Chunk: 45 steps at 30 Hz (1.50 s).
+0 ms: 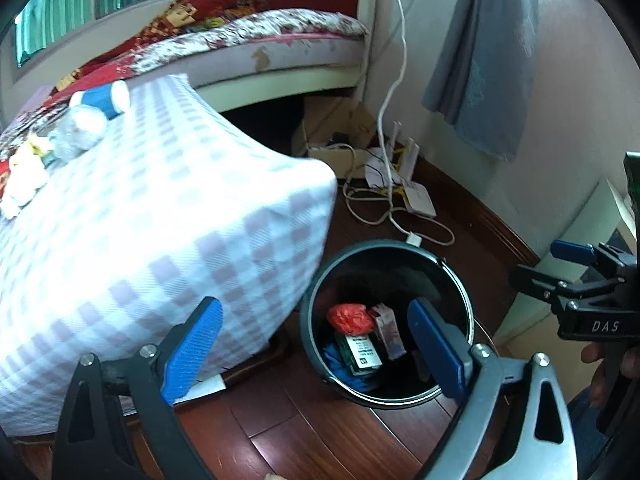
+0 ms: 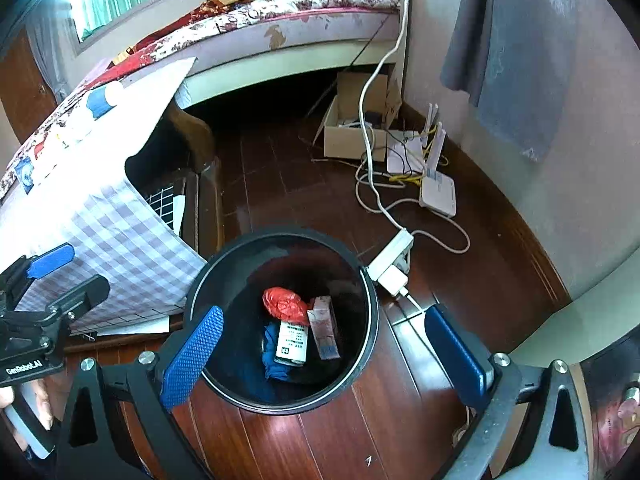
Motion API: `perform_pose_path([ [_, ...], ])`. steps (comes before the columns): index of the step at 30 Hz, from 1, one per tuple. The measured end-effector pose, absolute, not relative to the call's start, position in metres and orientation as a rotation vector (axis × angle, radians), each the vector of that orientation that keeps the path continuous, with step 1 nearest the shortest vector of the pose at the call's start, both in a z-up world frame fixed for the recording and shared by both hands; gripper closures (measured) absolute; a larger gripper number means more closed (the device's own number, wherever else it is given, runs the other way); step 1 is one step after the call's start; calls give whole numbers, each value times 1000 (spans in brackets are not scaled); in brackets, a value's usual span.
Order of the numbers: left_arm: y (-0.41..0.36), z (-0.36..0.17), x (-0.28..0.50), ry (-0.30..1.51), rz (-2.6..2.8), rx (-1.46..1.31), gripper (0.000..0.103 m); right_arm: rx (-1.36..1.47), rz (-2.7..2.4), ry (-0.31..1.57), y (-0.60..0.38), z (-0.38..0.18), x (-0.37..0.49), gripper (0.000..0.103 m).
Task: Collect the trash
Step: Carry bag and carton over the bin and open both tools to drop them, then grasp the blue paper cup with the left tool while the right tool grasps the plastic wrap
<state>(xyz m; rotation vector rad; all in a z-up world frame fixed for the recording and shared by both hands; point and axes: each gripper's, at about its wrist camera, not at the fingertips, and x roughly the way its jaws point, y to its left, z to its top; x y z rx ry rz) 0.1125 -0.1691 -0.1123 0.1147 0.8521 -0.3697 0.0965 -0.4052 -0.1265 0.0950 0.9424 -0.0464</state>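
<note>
Left claw [image 1: 312, 354] spread wide, empty, hovering above the bin's near rim. Right claw [image 2: 324, 354] likewise wide apart, nothing held, poised over the same bin.

Black round trash bin [image 2: 370, 320] standing upright on the wooden floor [image 2: 320, 440], just beside the draped worktop. Inside, at the bottom: crumpled red wrapper [image 2: 283, 303], white-labelled carton [image 2: 292, 344], pinkish box [image 2: 326, 334], blue material [image 2: 272, 364] beneath. Cartons lying flat, long axes running roughly from near rim toward far rim.

Worktop under a checked cloth [image 1: 160, 220], to the left of the bin. Remaining trash on its far end: blue-and-white paper cup [image 1: 105, 100] on its side, long axis left to right, which end is open not clear; crumpled clear plastic [image 1: 78, 132] touching it; pale scraps [image 1: 24, 180] nearer the left edge.

Handling judged: cup light, thin-walled, crushable, liable to roll; best gripped across the middle of the body with gentle closure. Plastic light, slippery, springy; pinch at a fold. Scraps soft, likely to need a flat, low pinch.

Beyond: power strip [image 2: 394, 260], white router [image 2: 438, 192], cardboard box [image 2: 348, 136], bed [image 2: 300, 12].
</note>
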Motion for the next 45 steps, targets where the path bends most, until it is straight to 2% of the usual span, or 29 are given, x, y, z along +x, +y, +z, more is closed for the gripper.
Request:
perform_pose_path([
  [19, -106, -74, 109, 751, -249, 56, 6, 31, 49, 856, -333, -77, 103, 1],
  [35, 50, -54, 135, 692, 21, -24, 6, -58, 296, 790, -194, -45, 169, 1],
  [40, 103, -56, 156, 691, 92, -48, 13, -85, 355, 765, -152, -37, 203, 1],
  [41, 117, -58, 165, 692, 110, -58, 14, -93, 370, 759, -140, -35, 215, 2],
  [45, 152, -64, 196, 708, 151, -86, 21, -111, 410, 760, -107, -36, 251, 16],
])
